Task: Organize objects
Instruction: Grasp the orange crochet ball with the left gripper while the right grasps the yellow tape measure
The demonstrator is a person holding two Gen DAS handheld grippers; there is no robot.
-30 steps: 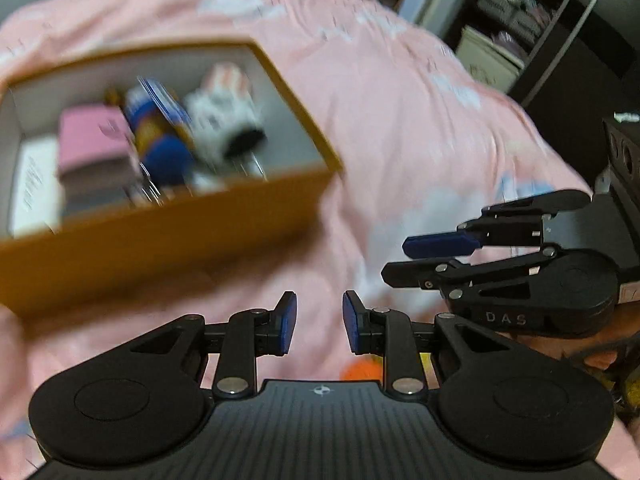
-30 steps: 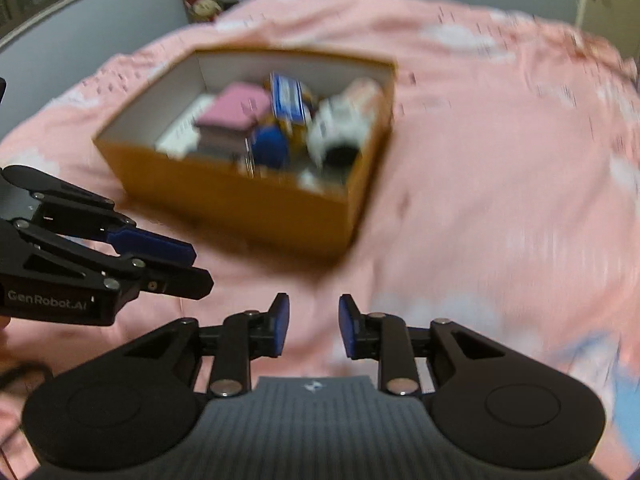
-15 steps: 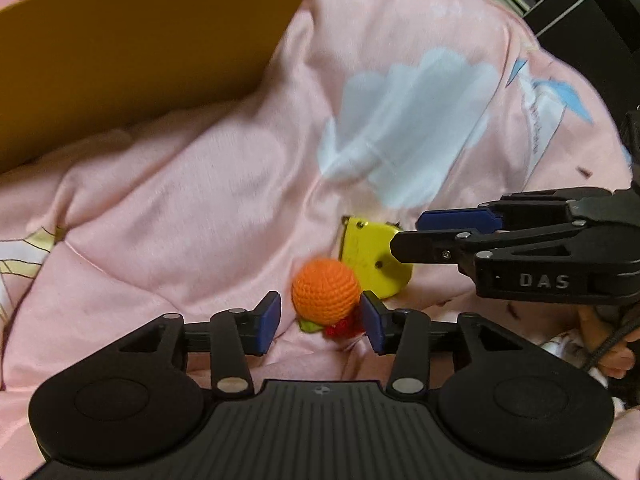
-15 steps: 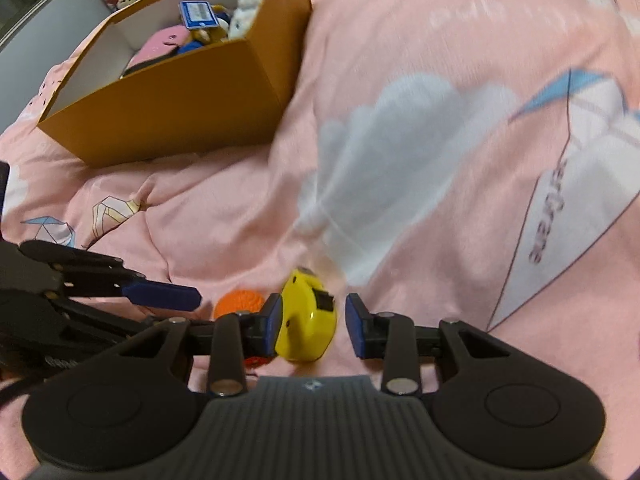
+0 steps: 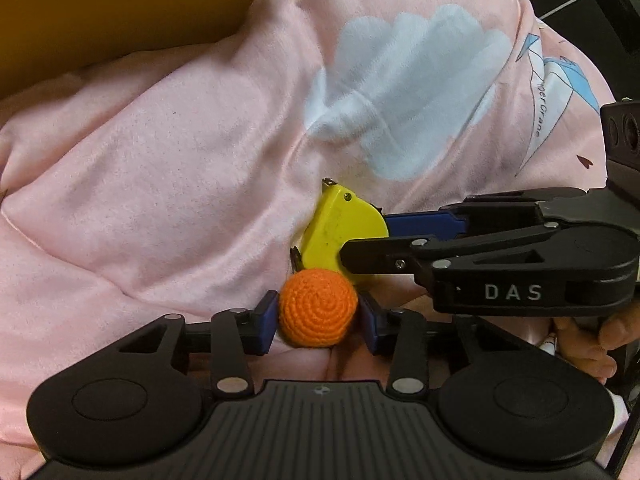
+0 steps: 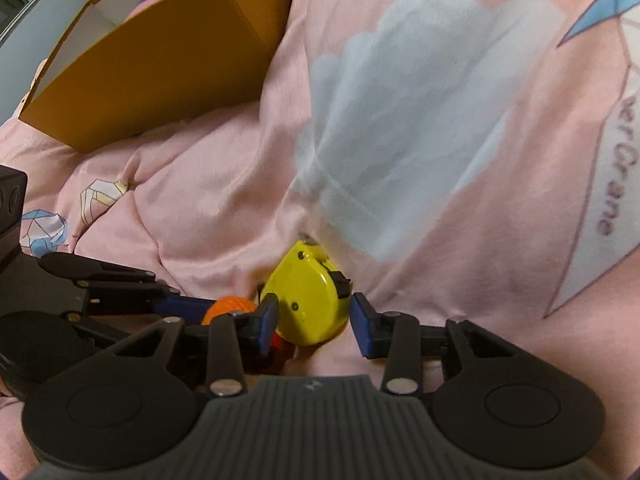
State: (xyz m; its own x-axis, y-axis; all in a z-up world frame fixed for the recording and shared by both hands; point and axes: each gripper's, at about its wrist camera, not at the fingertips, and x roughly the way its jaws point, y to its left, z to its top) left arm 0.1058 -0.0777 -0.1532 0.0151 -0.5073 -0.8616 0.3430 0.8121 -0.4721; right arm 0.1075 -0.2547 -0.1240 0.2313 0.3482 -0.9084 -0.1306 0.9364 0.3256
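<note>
Ball (image 5: 317,307) and tape (image 6: 305,302) have each been bracketed by spread fingers, left gripper (image 5: 318,322) and right gripper (image 6: 313,325); neither is yet pinched, so grasping is judged next.

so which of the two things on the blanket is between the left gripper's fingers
The orange crochet ball, round and knitted, sits between the left gripper fingers. The yellow tape measure, hard plastic, sits in the right gripper instead.

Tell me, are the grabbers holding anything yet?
Not clearly yet. The left gripper has its open jaws on either side of the orange crochet ball. The right gripper straddles the yellow tape measure, a gap showing.
</note>
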